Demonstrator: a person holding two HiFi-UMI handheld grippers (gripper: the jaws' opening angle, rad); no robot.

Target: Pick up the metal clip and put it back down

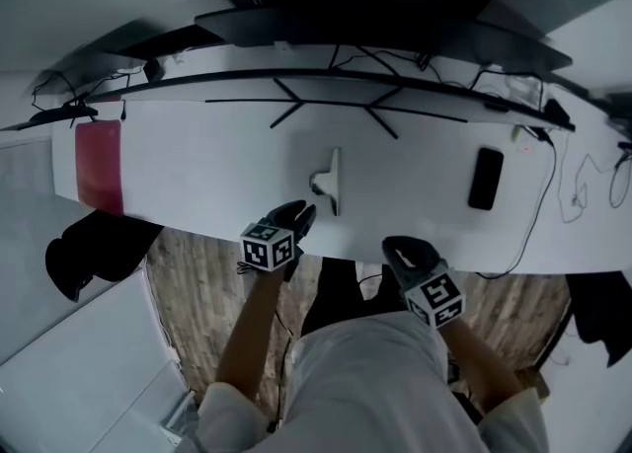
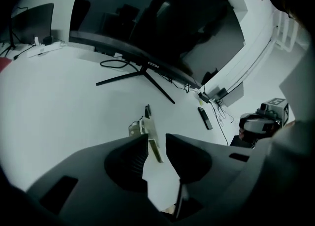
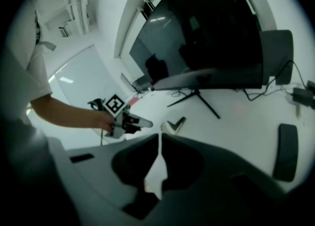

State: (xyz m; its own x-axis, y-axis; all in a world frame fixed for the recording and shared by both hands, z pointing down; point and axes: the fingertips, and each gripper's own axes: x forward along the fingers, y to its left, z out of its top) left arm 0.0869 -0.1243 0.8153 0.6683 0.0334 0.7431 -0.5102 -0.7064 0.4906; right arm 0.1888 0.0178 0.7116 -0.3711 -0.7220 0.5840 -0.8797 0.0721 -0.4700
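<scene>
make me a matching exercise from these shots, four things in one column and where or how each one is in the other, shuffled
Things:
1. metal clip
2. black phone
3. red pad
4. right gripper

Place or state:
A. at the left end of the table
B. jaws together, nothing between them
C. lying flat on the right part of the table
D. about the middle of the table

Pairs: 1-D, 2-C, 3-A, 4-B

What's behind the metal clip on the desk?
Behind the metal clip, the thin black legs of the monitor stand spread across the white desk. The dark monitor sits above them and hides whatever lies further back.
</scene>
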